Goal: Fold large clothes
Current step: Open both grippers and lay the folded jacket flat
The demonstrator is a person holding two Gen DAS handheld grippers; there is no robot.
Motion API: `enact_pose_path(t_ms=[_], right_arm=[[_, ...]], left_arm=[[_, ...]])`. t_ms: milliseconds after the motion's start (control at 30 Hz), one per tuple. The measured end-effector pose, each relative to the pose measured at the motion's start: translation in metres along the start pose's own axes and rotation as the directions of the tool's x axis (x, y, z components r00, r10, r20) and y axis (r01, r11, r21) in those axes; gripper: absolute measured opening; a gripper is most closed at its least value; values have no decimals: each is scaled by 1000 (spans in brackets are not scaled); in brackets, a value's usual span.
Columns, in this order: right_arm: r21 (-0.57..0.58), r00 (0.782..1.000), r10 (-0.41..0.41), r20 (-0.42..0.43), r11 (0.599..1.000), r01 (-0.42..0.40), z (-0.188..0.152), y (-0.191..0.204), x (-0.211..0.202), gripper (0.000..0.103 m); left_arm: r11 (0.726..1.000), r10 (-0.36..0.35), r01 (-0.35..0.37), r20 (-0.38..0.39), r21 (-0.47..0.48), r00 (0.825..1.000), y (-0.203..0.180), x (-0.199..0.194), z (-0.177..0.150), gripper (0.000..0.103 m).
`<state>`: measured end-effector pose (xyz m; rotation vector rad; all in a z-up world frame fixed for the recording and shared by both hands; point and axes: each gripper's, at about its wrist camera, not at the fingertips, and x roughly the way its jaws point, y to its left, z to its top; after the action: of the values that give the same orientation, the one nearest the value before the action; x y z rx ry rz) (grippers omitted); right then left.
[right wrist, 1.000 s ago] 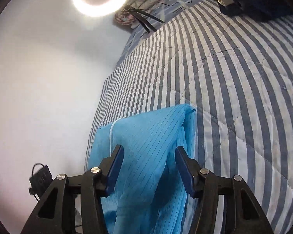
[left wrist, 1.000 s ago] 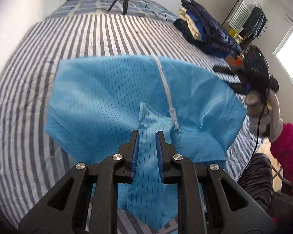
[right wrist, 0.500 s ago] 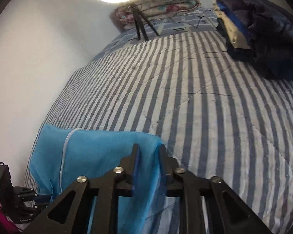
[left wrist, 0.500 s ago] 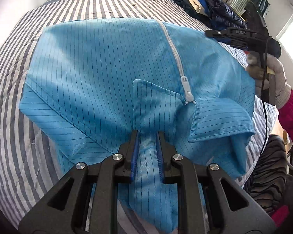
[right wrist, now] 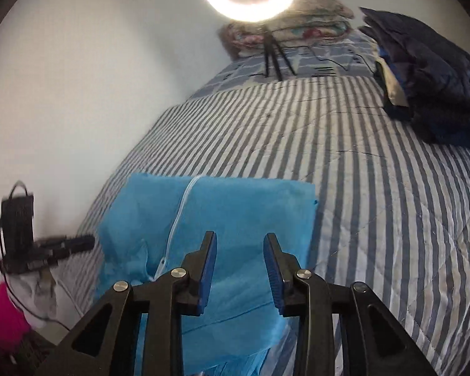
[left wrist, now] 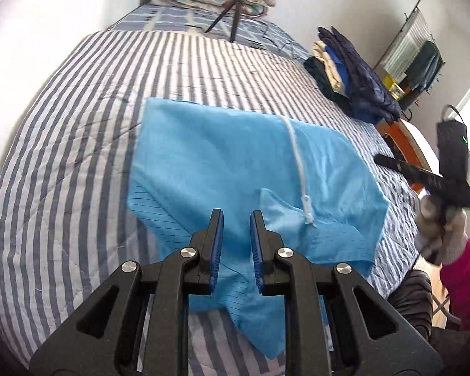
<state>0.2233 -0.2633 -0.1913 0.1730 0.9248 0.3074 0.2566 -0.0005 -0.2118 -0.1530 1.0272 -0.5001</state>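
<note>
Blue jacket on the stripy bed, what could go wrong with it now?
1. The blue zip-up jacket reaches the near edge of the striped quilt, and only the left gripper pinches it; it might slide off.
2. The right gripper is open and pinches no cloth, so that side may sag.
3. The collar flap lies crooked beside the white zipper and could get creased in.
</note>
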Motion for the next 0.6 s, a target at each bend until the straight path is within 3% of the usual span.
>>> enact_pose_path(t_ms=[100, 200, 300, 367, 467, 600], right_arm=[[-109, 996, -55, -67, 993, 47, -26, 25, 13, 32], [-97, 982, -102, -156, 991, 87, -53, 10, 37, 28], [-104, 976, -113, -185, 990, 95, -69, -1, 45, 27], [-114, 975, -103, -196, 990, 82, -63, 2, 36, 28], [-141, 989, -74, -131, 988, 56, -37, 9, 16, 28], [-162, 995, -83, -52, 984, 74, 7, 18, 19, 29]], left_arm=[[999, 53, -53, -65, 6, 996, 14, 19, -12, 16], [997, 77, -78, -161, 1, 984, 27, 43, -30, 16], [997, 75, -71, -175, 30, 982, 27, 39, -32, 16], [999, 51, -50, -130, 10, 990, 26, 22, -20, 16], [1000, 17, -18, -43, -24, 999, 21, 3, 11, 16], [1000, 25, -25, 9, -9, 1000, 10, 19, 59, 16]])
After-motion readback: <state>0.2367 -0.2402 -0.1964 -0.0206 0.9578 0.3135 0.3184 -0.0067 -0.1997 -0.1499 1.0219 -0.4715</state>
